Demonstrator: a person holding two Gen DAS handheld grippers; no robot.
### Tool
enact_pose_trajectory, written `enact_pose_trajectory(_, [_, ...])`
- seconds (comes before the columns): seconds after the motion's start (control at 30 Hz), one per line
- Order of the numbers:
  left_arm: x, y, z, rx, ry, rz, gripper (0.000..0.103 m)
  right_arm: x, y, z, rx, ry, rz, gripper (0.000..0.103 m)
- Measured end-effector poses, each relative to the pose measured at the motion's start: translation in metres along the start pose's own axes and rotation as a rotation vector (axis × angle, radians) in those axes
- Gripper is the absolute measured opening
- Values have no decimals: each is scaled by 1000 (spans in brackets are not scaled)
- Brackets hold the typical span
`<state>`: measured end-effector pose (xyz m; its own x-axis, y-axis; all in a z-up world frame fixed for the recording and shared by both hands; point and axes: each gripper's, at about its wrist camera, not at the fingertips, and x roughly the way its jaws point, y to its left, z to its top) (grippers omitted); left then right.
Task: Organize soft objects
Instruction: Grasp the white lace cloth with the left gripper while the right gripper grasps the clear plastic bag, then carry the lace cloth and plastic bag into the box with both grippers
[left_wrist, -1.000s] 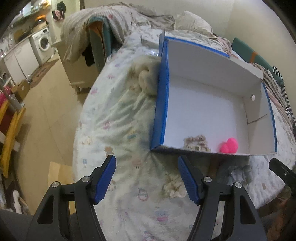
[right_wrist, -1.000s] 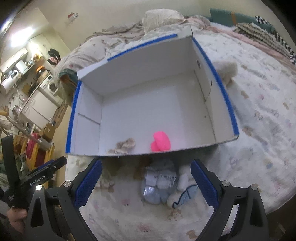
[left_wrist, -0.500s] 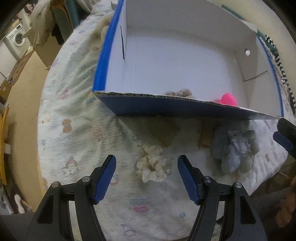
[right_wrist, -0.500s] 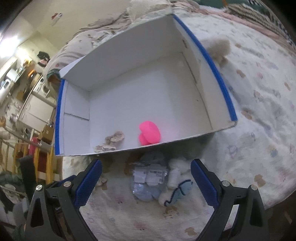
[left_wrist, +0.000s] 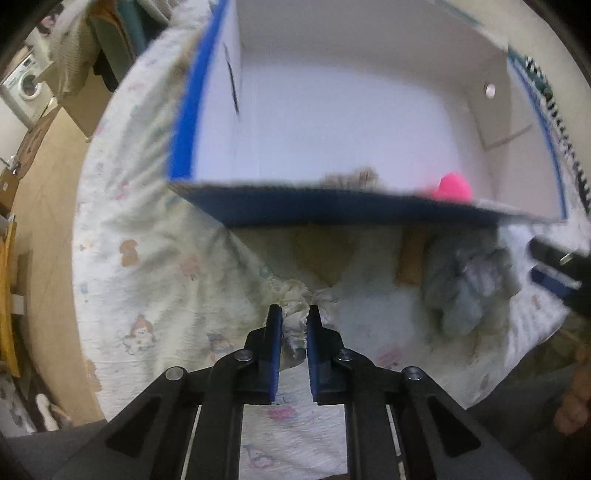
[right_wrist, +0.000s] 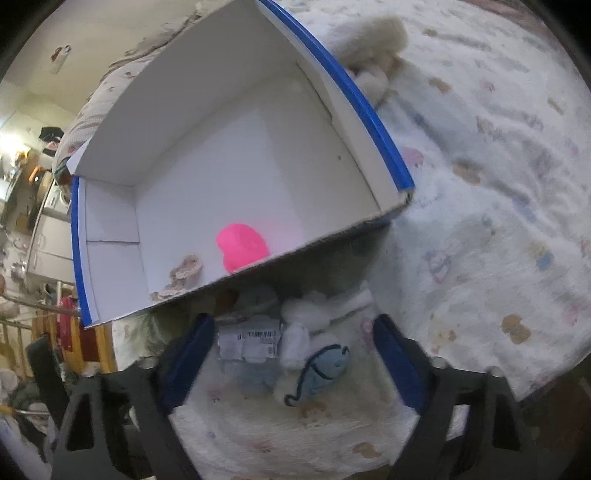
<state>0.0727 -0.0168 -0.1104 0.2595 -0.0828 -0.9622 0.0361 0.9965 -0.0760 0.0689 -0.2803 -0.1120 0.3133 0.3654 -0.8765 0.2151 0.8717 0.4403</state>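
A white box with blue edges (left_wrist: 207, 110) (right_wrist: 373, 118) lies on the bed. Inside it are a pink soft toy (left_wrist: 452, 188) (right_wrist: 242, 247) and a beige scrunchie (left_wrist: 351, 177) (right_wrist: 184, 271). My left gripper (left_wrist: 294, 317) is shut on a cream scrunchie (left_wrist: 295, 299) on the sheet in front of the box. My right gripper (right_wrist: 291, 354) is open, its fingers on either side of a grey-blue plush with a label (right_wrist: 247, 341) (left_wrist: 465, 288) and a white and blue plush (right_wrist: 317, 362).
A fluffy cream plush (right_wrist: 373, 48) lies beside the far side of the box. The bed edge falls off to the left to a wooden floor (left_wrist: 40, 206). A washing machine (left_wrist: 22, 81) and furniture stand far left.
My left gripper has moved down and forward to the cream scrunchie and closed on it. My right gripper has come lower over the plush toys, still open.
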Motion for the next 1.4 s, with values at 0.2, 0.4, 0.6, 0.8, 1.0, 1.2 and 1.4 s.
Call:
enact_pose_trajectory(0.2, [-42,12,-6,-64,-119,-73,11,-2,25,-8,-83,17,125,82])
enact_pose_trajectory(0.4, [-55,20,0,-92,-146,-91,11,19,49,-15,-174,79,89,82])
enact_pose_trajectory(0.6, [-54,18,1,-88,-141,-94,11,49,55,-15,-220,117,-73,72])
enact_pose_trajectory(0.8, [-52,19,0,-88,-140,-89,11,50,57,-13,-227,102,-82,32])
enact_pose_trajectory(1.0, [-49,23,-1,-95,-132,-76,11,26,51,-13,-197,60,20,9])
enact_pose_trajectory(1.2, [-47,21,-2,-83,-134,-64,11,19,50,-15,-228,45,11,7])
enact_pose_trajectory(1.4, [-53,25,-4,-97,-142,-57,11,6,56,-19,-238,6,37,7])
